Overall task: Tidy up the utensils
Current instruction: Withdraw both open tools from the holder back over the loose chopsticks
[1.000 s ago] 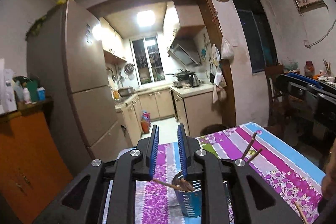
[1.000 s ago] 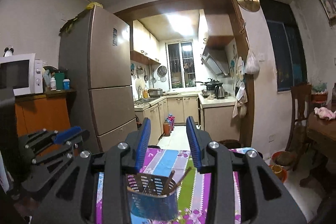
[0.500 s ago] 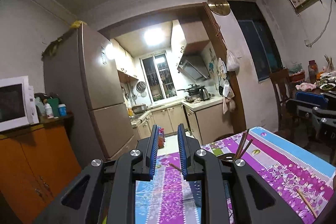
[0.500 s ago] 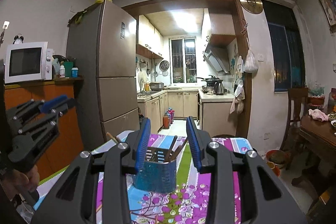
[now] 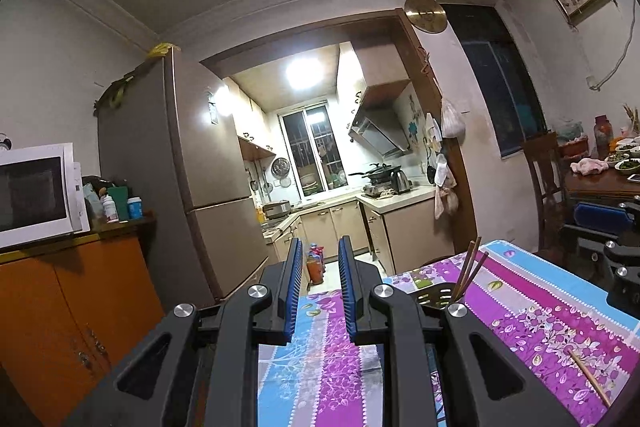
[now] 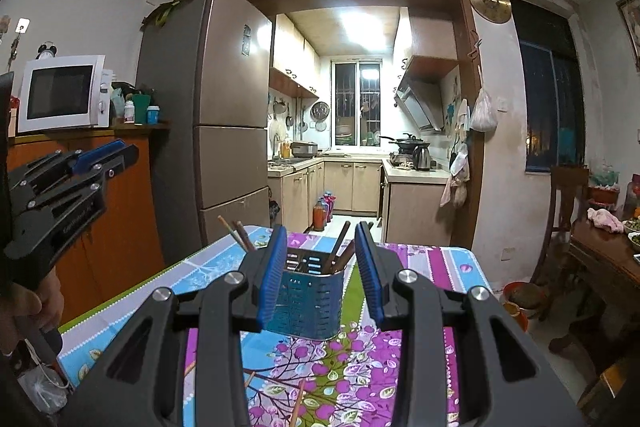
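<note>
A blue perforated metal utensil holder stands on the flowered tablecloth with several brown chopsticks sticking out of it. My right gripper is open, and the holder shows in the gap beyond its blue pads, untouched. My left gripper is also open by a narrow gap with nothing in it. In the left wrist view the holder's rim and its chopsticks sit just right of the fingers. One loose chopstick lies on the cloth at the right. Another loose chopstick lies under my right gripper.
A fridge and an orange cabinet with a microwave stand left of the table. The kitchen doorway is straight ahead. A wooden chair and a dining table with dishes are at the right. A hand holds the left gripper.
The left gripper drew back from above the holder, which now sits to its right. The right gripper sank and pulled back, so the holder rose in its view. No jaws moved.
</note>
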The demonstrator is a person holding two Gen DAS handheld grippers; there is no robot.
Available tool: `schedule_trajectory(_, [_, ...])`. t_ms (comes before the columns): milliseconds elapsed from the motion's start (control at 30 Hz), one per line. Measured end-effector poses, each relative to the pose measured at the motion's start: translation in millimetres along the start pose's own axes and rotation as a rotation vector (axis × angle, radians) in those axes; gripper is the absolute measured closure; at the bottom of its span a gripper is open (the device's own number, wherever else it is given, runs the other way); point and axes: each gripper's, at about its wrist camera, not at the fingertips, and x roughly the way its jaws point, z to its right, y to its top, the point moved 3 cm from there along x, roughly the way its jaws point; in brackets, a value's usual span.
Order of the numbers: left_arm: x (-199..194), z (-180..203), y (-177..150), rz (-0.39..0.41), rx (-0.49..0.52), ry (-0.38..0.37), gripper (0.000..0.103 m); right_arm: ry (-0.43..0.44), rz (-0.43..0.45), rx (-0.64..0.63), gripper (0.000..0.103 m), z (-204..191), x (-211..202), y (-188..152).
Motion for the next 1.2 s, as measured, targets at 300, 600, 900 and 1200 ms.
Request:
schedule_trajectory(300, [-4.0, -3.6, -5.4, -0.003, 0.002, 0.02, 0.083, -0.001, -0.025, -0.004, 0.069, -0.1, -5.1, -13.1])
schedule_trajectory(600, [-16.8, -15.0, -30.6, -0.042, 0.008, 0.018, 0.078, -0.017, -0.085, -0.006, 0.069, 8.3, -24.4, -40.3])
schedule_trajectory(900, [-49.9, -44.6, -123.9, -0.21, 0.038, -0.088, 0.078, -0.085, -0.195, -0.074, 0.066, 14.4, -69.3, -104.7])
schedule_trajectory(1200, [-109.9, -48.7, -218.7, -0.369, 0.04, -0.159, 0.078, -0.12, -0.324, -0.033, 0.066, 9.3, -120.9, -178.6])
